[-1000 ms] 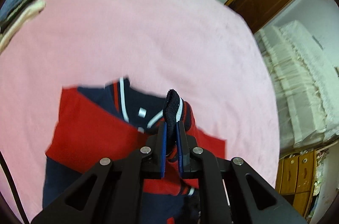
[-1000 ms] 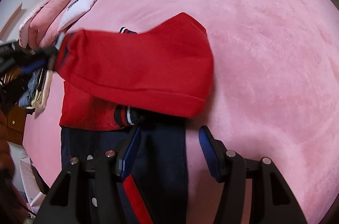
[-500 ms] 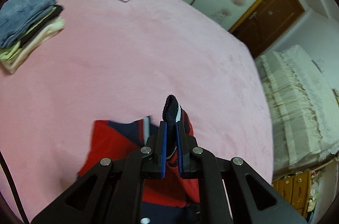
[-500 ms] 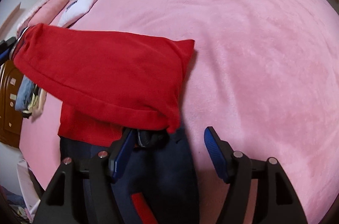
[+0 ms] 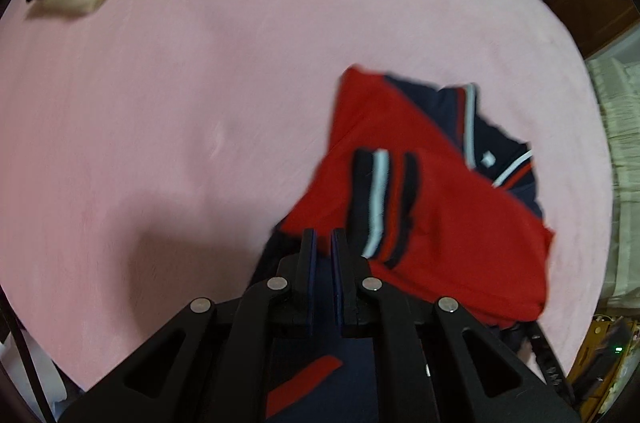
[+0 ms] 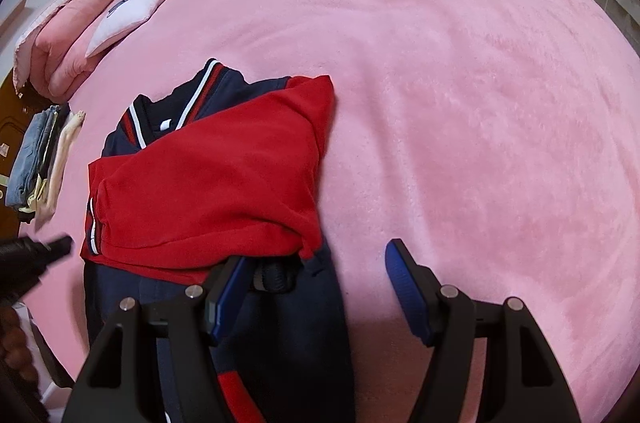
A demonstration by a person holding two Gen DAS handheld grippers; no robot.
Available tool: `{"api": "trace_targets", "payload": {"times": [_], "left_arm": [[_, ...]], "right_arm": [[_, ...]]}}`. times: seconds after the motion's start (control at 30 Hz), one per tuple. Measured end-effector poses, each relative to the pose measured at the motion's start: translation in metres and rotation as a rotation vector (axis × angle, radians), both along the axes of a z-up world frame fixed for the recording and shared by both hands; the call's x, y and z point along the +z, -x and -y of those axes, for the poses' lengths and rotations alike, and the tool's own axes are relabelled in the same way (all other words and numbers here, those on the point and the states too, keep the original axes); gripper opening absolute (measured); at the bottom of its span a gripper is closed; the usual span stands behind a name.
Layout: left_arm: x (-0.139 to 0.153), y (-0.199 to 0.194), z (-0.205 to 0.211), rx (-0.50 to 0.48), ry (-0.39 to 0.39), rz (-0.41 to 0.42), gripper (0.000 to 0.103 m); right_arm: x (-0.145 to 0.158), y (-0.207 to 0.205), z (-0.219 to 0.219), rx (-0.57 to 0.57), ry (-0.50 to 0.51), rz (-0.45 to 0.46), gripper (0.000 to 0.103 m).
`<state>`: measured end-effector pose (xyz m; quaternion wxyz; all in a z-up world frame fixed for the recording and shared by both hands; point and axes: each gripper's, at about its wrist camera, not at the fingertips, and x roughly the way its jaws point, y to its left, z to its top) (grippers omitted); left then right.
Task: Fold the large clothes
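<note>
Sleeve down: left gripper (image 5: pixel 323 243), closed and empty, has dropped the striped cuff (image 5: pixel 382 201) | red-and-navy knit jacket (image 6: pixel 208 175) on pink bedspread (image 6: pixel 460 83) | right gripper (image 6: pixel 316 287), just widened, grips nothing | next: fold hem up squarely.

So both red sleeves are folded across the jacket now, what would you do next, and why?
Probably grasp the jacket's lower navy part and fold it up over the sleeves: both sleeves lie crossed on the chest, the left gripper is shut and empty, the right gripper open.
</note>
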<state>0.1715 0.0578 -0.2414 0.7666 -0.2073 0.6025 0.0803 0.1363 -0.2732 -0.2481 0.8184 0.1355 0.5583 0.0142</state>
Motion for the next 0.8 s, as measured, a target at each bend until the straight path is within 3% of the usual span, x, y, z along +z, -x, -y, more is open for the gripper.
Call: {"api": "trace_targets", "payload": {"times": [0.13,0.23,0.3,0.4,0.47,0.63,0.8], "left_arm": [[0.001,0.003,0.003,-0.032,-0.017,0.023,0.005],[0.017,-0.002,0.018,-0.122,0.018,0.071,0.006],[0.026,-0.007,0.033,-0.198,0.057,0.097,0.008],[0.025,-0.018,0.056,-0.296,0.111,0.094,0.01],[0.019,-0.028,0.069,-0.32,0.1,0.067,0.01],[-0.017,-0.051,0.084,-0.282,0.007,-0.089,0.01],[-0.037,-0.053,0.072,-0.238,0.059,-0.117,0.009]], "right_arm": [[0.012,0.004,-0.006,0.022,0.027,-0.003,0.067],[0.032,0.011,-0.008,0.02,0.033,0.066,0.066],[0.046,0.016,-0.01,0.018,-0.012,0.138,0.055],[0.054,0.01,-0.019,0.034,-0.109,0.195,0.028],[0.049,-0.001,-0.032,0.082,-0.159,0.194,0.0],[0.023,-0.036,-0.067,0.178,-0.168,0.158,0.0],[-0.003,-0.048,-0.049,0.116,-0.046,0.103,0.0]]}}
